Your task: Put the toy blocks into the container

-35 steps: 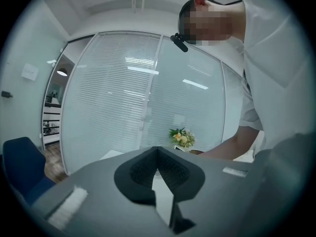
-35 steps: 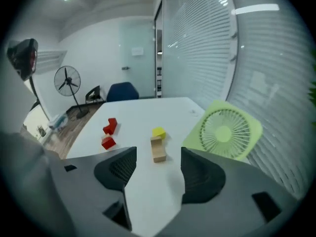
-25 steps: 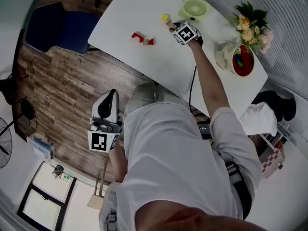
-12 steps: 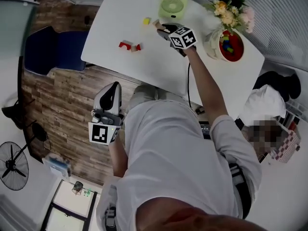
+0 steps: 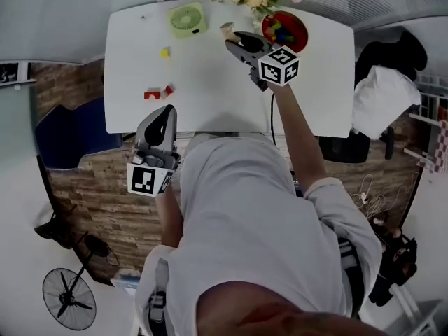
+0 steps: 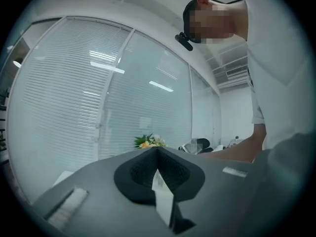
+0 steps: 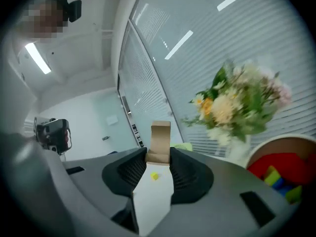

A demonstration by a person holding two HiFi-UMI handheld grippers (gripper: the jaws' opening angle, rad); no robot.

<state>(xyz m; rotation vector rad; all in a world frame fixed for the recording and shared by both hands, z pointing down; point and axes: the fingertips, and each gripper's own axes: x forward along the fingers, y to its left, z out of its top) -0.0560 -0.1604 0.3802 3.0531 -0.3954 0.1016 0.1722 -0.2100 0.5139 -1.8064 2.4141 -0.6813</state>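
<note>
The right tool (image 5: 234, 39) grips a tan block (image 5: 226, 31) just beside the red bowl (image 5: 301, 42). The left tool (image 6: 158, 157) is closed, empty, well away from the bowl, off the bench (image 5: 210, 89).

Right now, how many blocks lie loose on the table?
3: yellow block near the fan; bigger red block beside smaller red block, farther left. Others may be hidden.
</note>
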